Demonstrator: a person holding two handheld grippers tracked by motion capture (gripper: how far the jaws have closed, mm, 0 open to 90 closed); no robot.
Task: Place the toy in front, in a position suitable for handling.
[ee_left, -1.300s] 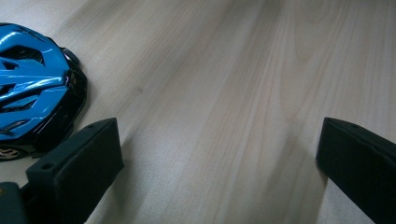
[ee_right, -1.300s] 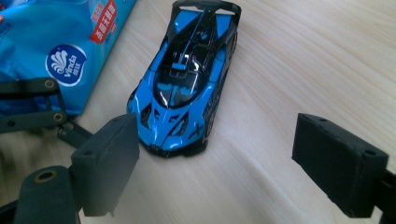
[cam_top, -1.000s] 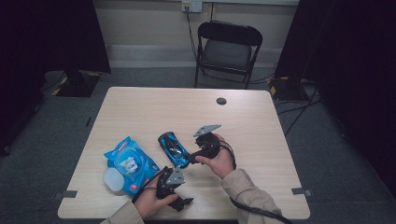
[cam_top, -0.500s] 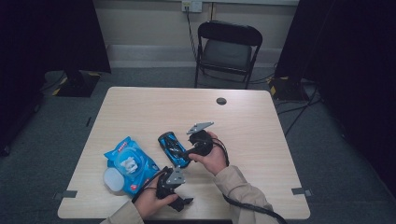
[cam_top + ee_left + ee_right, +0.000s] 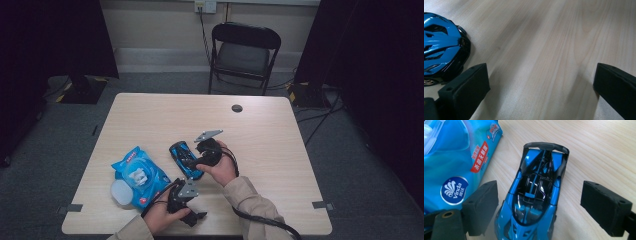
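While the left tool is held low at the near edge of the surface, its jaws are seen spread wide apart in the left gripper view, with nothing but bare wood between them. At the left edge of that same view, the blue nose of the toy car is caught, just beside the one jaw but apart from it. Next out, the right tool is gripped in the right hand and is pointed at the toy car from its right side. In the right gripper view the jaws are shown open, one on each side of the car's front half, and no contact with the bodywork is made out on the right; on the left, the gap is too narrow to be judged. The car is set flat on the surface, near its middle, with its black spoiler turned away from the right tool. Just beside the car, on the person's left, a blue pack of wet wipes is laid, its white flap lifted. Farther off, a small dark disc is spotted near the far edge, and beyond the surface a black folding chair is stood.
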